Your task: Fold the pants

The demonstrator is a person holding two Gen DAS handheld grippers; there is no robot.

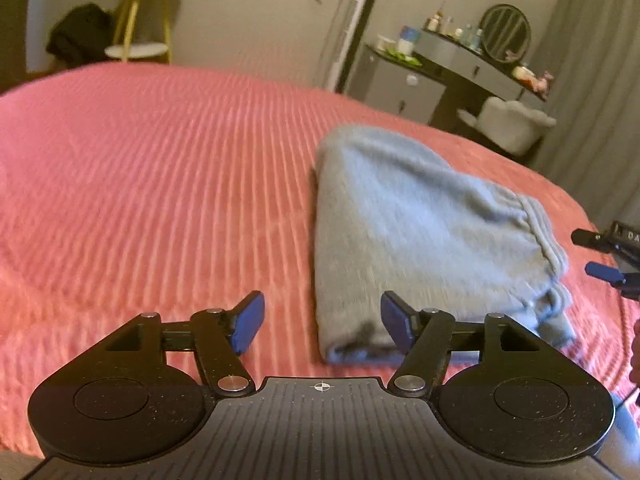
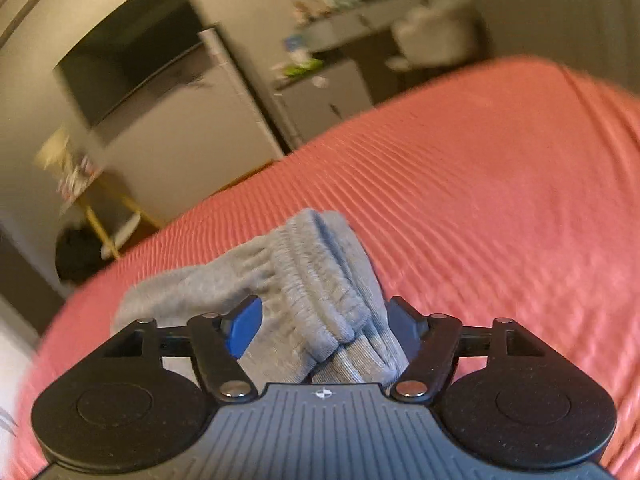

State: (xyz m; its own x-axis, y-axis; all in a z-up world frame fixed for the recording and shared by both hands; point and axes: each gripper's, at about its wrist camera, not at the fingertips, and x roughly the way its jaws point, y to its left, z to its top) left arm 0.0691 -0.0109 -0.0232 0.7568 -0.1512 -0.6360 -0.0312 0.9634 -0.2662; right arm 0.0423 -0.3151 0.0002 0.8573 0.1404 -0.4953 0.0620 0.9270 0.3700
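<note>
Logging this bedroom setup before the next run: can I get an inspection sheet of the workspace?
Surface: pink ribbed bedspread, smooth, covering the bed.
Job's things: grey pants lie folded into a compact bundle on the bedspread, elastic waistband toward the right claw.
Clutter: nothing seen on the bed besides the pants.
Grippers: left claw open, the bundle's near corner at its right pad; right claw open with the waistband between its pads, not clamped.
Cables: nothing seen.
Surroundings: dresser with round mirror, yellow-legged side table, grey curtain.
</note>
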